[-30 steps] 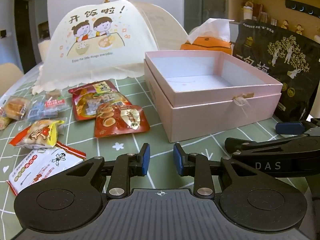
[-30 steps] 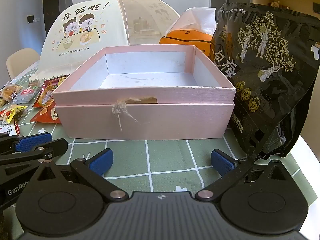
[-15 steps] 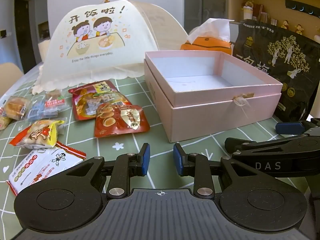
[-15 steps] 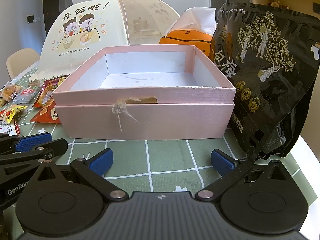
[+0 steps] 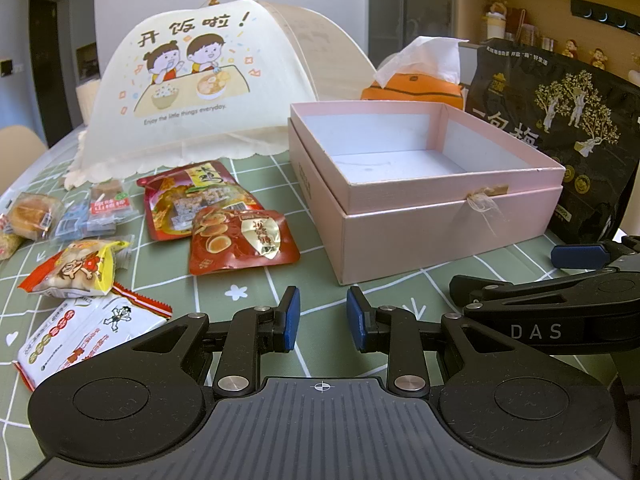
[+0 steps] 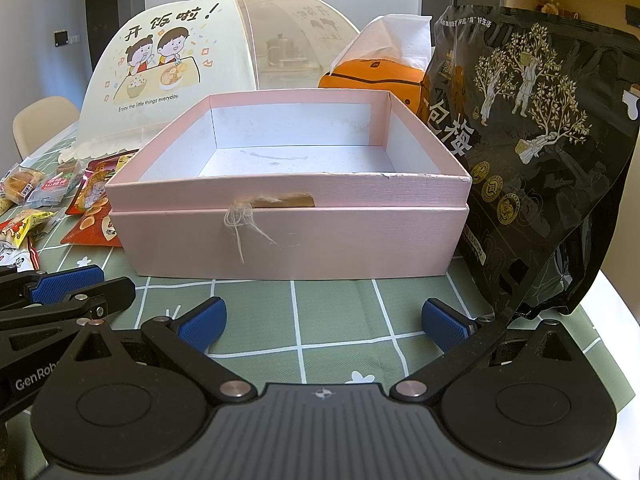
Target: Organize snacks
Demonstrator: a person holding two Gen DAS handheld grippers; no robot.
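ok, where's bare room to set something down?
Pink box interior is bare. Green cloth lies free between the box front and both tongs. Crowded: snack packets left of the box, black bag tight against its right, food cover and tissue box behind.

low wrist views, sharing pink box (image 5: 424, 184)

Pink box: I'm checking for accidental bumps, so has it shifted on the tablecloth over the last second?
No. The pink box sits on the same grid lines of the tablecloth, beside the black bag.
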